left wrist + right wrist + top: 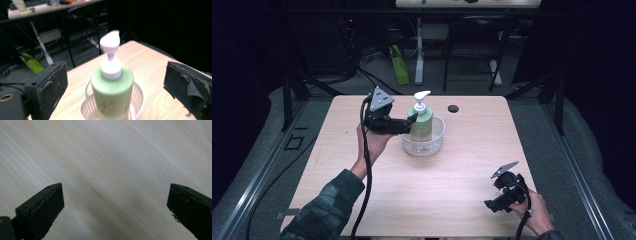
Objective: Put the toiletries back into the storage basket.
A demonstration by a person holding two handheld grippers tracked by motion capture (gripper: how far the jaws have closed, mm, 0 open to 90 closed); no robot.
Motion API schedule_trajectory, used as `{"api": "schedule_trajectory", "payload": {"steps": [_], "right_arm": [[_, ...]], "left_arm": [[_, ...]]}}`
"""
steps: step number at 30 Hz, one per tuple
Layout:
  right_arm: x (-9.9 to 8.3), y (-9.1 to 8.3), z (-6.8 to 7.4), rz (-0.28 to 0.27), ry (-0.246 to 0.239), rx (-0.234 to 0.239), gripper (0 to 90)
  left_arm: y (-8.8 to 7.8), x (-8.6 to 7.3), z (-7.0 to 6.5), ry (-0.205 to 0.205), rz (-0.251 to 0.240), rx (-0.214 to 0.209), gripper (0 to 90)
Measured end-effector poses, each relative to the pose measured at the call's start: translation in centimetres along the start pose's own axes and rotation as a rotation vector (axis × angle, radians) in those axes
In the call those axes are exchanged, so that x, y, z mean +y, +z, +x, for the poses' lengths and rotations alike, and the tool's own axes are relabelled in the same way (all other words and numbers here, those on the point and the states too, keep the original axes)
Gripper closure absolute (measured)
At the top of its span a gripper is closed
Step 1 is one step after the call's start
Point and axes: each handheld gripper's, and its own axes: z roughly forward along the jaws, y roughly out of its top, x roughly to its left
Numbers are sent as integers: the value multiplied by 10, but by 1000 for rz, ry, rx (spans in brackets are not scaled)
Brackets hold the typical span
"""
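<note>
A green soap bottle (422,124) with a white pump head stands upright in a small white ribbed basket (438,142) near the middle of the wooden table (462,175). My left gripper (412,121) is level at the bottle's left side and open. In the left gripper view its two black jaws flank the bottle (112,92) with a gap on each side, and the basket (138,98) sits below. My right gripper (492,204) rests low near the table's front right corner, open, with nothing but bare wood between its jaws (115,200).
A small black disc (453,108) lies on the table behind the basket. Past the far edge are a green bag (400,65) on the floor, a white desk leg (419,50) and a dark chair (472,45).
</note>
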Motion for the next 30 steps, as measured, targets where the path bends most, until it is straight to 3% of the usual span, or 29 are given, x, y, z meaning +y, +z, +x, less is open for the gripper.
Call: {"api": "schedule_trajectory", "payload": {"steps": [16,25,30], "right_arm": [[0,1,1,6,5,3,6],[1,2,1,10,-5,3,5],[0,2,1,10,-6,6,5]], "left_arm": [[-45,-66,4,-59,93,30,1],[-56,-100,3,-65,149,52,0],[-51,-115,7,-91,176,48,0]]}}
